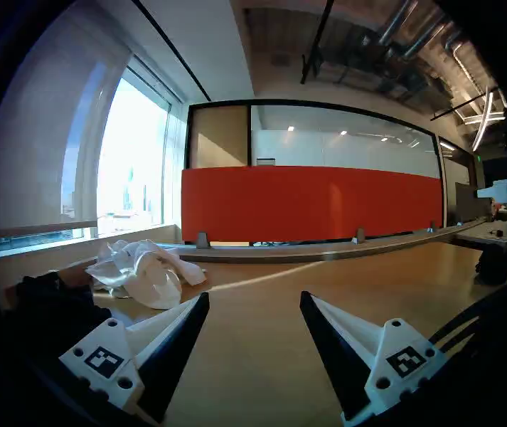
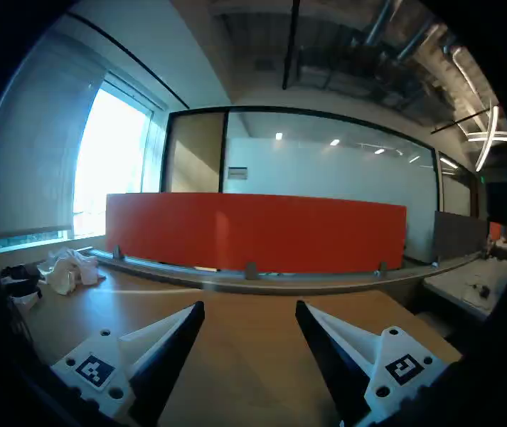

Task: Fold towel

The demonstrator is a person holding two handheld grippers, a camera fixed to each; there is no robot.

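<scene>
1. Left gripper view: the left gripper [image 1: 254, 295] is spread wide, its two fingers well apart with nothing between them, over the bare wooden table [image 1: 367, 274]. The towel [image 1: 143, 270], white and crumpled in a heap, lies on the table to the far left, apart from the fingers.
2. Right gripper view: the right gripper [image 2: 248, 304] is likewise wide apart and grips nothing. The towel [image 2: 68, 270] sits far off to the left, near the red partition [image 2: 253, 231].
</scene>
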